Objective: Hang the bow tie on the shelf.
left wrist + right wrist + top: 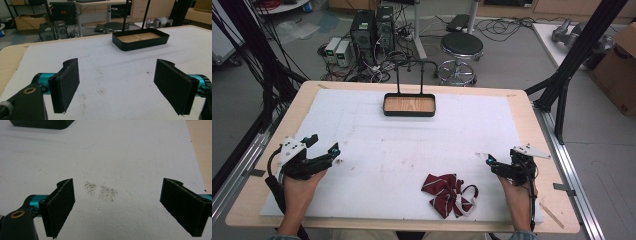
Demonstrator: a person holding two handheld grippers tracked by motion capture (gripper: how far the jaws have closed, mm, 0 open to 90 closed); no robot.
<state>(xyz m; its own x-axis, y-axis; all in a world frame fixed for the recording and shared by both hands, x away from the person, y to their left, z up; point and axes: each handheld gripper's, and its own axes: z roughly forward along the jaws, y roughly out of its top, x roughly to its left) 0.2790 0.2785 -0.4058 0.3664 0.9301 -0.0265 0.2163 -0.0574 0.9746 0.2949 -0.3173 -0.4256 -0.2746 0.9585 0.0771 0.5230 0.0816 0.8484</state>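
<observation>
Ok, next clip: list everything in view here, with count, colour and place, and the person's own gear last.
bow tie: 1, dark red with white stripes, near edge of the white mat, closer to the right gripper
tray: 1, black with a wood-look floor and an upright black handle, far middle of the mat
white mat: 1, white, covers most of the table, with a few dark smudges
table: 1, light wood
stool: 1, black seat, on the floor beyond the table
computer towers: 2, dark, on the floor beyond the table
left gripper: 1, black and teal, left of the mat, fingers open, nothing held
right gripper: 1, black and teal, right of the mat, fingers open, nothing held
</observation>
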